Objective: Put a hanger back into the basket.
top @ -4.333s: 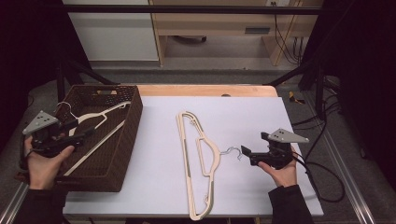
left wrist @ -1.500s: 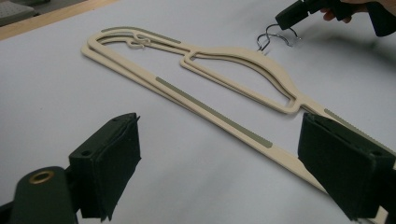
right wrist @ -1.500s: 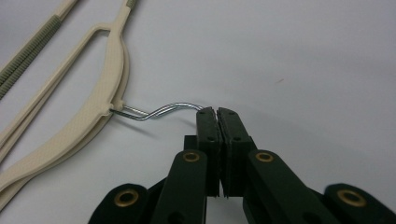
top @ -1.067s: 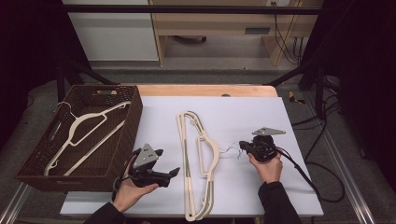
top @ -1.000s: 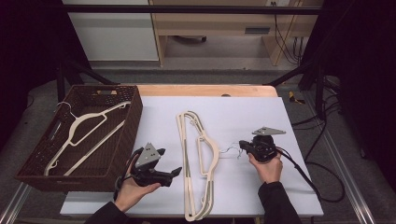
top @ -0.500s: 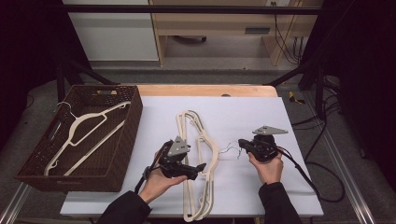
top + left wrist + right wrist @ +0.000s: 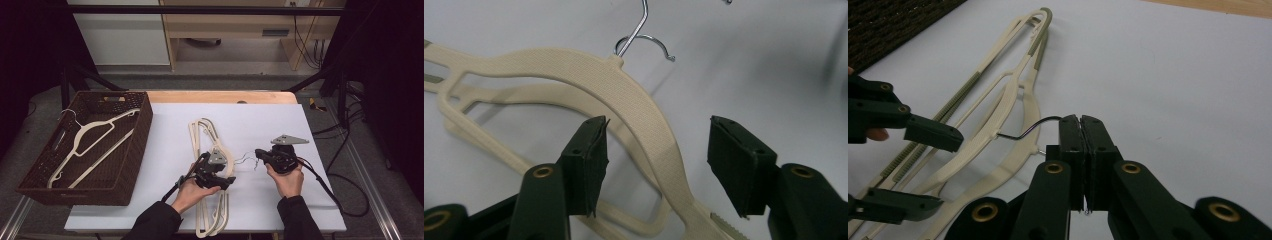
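Two cream plastic hangers (image 7: 200,132) lie stacked mid-table, hooks pointing right. My left gripper (image 7: 226,175) has come over their shoulders. In the left gripper view its jaws straddle the top hanger's arm (image 7: 574,65). They have just been closing, but the pads (image 7: 589,155) stand clear of the plastic. My right gripper (image 7: 258,155) lies to the right, shut on the wire hook (image 7: 1033,127) of one hanger (image 7: 1018,100). The left gripper (image 7: 950,172) also shows in the right gripper view, astride the hangers.
A dark woven basket (image 7: 145,125) stands at the table's left with another cream hanger (image 7: 90,132) inside. White table (image 7: 260,115) surface lies beyond and right of the hangers. Cables trail from the right gripper off the right edge.
My left hand has moved right from beside the basket onto the hangers, sinking a little, and its jaws have narrowed around the top hanger's arm. The right gripper has stayed put.
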A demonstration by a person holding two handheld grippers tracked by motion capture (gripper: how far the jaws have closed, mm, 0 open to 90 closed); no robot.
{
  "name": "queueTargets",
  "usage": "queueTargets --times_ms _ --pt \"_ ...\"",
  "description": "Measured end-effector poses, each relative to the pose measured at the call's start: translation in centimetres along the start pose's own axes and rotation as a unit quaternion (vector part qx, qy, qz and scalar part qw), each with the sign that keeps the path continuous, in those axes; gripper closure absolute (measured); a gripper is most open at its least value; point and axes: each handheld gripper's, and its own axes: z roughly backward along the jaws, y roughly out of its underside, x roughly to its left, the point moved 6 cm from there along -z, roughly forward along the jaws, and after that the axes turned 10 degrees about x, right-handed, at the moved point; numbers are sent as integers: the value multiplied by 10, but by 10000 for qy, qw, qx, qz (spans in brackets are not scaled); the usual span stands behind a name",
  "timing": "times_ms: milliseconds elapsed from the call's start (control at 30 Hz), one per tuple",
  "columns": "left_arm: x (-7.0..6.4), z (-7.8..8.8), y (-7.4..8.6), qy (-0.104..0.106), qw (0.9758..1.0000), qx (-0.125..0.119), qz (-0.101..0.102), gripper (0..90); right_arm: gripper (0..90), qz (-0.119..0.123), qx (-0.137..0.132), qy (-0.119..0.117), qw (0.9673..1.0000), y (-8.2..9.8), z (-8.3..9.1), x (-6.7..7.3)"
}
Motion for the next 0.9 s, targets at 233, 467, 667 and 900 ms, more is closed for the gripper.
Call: queueTargets --times_ms 233,467,667,900 --pt "-5 -15 4 -28 9995 328 -39 601 892 4 6 -16 10000 0 1 0" --pt "-2 -11 7 -131 9989 410 204 700 887 66 -26 -130 9999 -1 5 5" --pt "2 1 10 -263 9987 242 358 751 750 308 -435 -445 9976 -8 16 10" --pt "8 22 13 -366 9986 120 368 759 626 400 -885 -501 9940 -16 33 12"
